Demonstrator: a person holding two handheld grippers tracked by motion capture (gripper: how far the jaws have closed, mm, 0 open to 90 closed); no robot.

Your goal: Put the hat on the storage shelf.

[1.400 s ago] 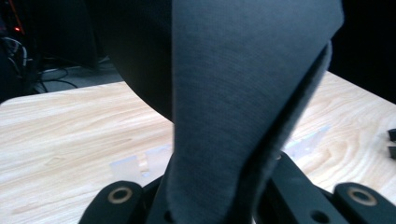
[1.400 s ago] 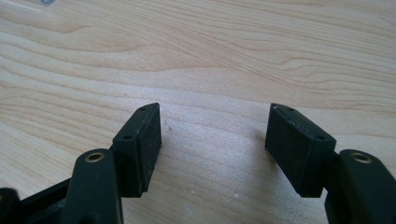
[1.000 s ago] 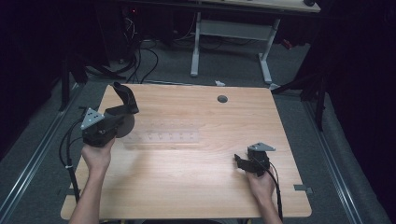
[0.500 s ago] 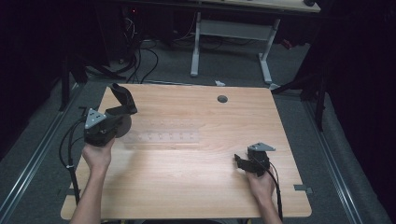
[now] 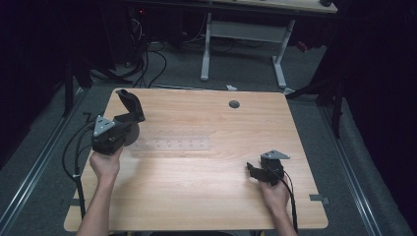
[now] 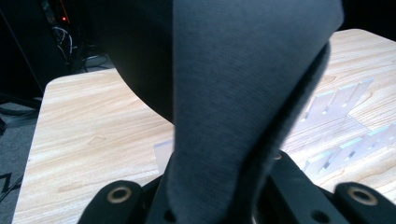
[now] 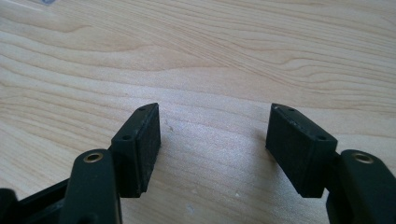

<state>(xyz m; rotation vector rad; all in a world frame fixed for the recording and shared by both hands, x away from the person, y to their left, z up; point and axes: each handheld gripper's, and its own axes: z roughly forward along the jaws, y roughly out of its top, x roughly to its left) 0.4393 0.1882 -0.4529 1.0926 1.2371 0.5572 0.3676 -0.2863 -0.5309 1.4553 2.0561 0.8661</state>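
Dark floor, cables and a white-legged desk frame surround the pale wooden surface (image 5: 196, 196), which carries a clear plastic rack with a row of upright slots (image 5: 172, 145) across its middle.

By the look of it, the dark grey, soft, fabric-like curved piece (image 5: 130, 104) is light and limp; it rises from the left gripper (image 5: 129, 120) and bends over at its top, so it will likely flop and swing when moved. Its woven face looks grippy rather than slippery, and nothing about it seems fragile. A hold low down, near the end already pinched, seems best, since the free upper part will sag whichever way it is tipped.

In the left gripper view the grey piece (image 6: 243, 93) stands straight up out from between the fingers, which are closed tight on its lower end; it fans out wider above them and hides much of what lies beyond. The clear rack (image 6: 341, 126) lies past the fingers and off to their right, apart from the fabric.

Over at the near right, the right gripper (image 5: 253, 169) rests low by the wood. Its fingers (image 7: 140, 144) stand wide apart with nothing between them but bare grain, well apart from the grey piece.
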